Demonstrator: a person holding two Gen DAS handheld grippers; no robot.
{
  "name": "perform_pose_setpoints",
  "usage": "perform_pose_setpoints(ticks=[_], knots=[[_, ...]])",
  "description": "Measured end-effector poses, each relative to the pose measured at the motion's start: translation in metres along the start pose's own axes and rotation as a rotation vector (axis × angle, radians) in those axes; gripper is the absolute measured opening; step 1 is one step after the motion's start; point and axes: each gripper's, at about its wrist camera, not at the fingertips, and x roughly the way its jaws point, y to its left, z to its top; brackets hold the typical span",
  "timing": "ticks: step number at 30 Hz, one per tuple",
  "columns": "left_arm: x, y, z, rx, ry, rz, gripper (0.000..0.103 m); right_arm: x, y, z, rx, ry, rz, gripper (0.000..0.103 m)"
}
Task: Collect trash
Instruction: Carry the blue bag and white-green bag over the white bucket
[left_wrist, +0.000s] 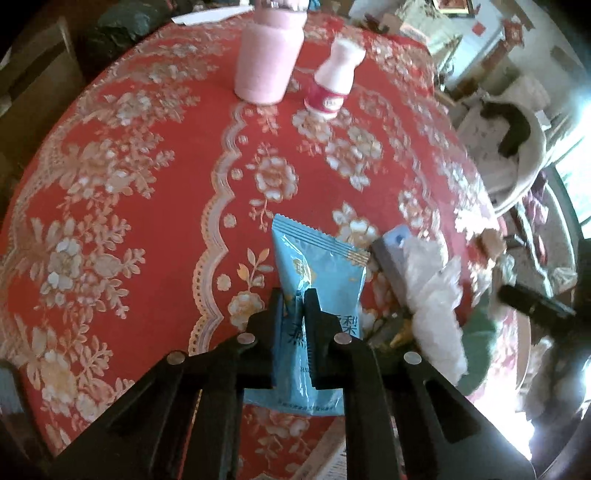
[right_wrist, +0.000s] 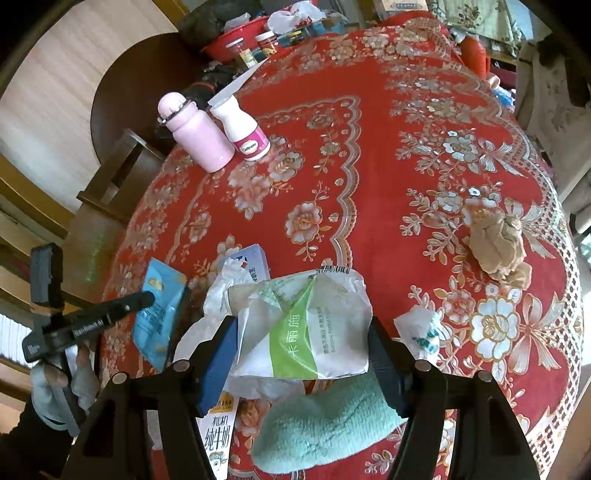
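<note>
My left gripper (left_wrist: 293, 299) is shut on a blue snack wrapper (left_wrist: 321, 273), which lies low over the red floral tablecloth (left_wrist: 147, 184). The wrapper (right_wrist: 159, 314) and the left gripper (right_wrist: 147, 297) also show at the left of the right wrist view. My right gripper (right_wrist: 301, 332) holds a crumpled white and green tissue pack (right_wrist: 306, 325) between its two fingers, just above the table. White crumpled plastic (left_wrist: 432, 295) lies beside the blue wrapper.
A pink bottle (right_wrist: 197, 136) and a white Caltrate bottle (right_wrist: 245, 129) stand at the table's far side. A crumpled brown paper ball (right_wrist: 498, 243), a small white wad (right_wrist: 421, 328), a green towel (right_wrist: 325, 428), a milk carton (right_wrist: 218, 439) and a small box (right_wrist: 251, 264) lie around.
</note>
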Motion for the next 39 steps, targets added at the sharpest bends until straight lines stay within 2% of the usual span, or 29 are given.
perform_pose_setpoints(ticks=[7,14,28,39], knots=[[-0.035,-0.026,0.005,0.012,-0.071,-0.028,0.008,-0.023,-0.004,-0.007,-0.008,-0.038,-0.007,0.067],[-0.047,-0.071,0.003,0.057,-0.097,-0.056,0.008,-0.046,-0.016,-0.019,-0.007,-0.062,-0.028,0.067],[-0.042,-0.169,-0.019,0.173,-0.095,-0.089,0.008,-0.093,-0.062,-0.055,0.048,-0.110,-0.090,0.067],[-0.022,-0.256,-0.040,0.286,-0.063,-0.138,0.008,-0.135,-0.127,-0.093,0.167,-0.140,-0.156,0.067]])
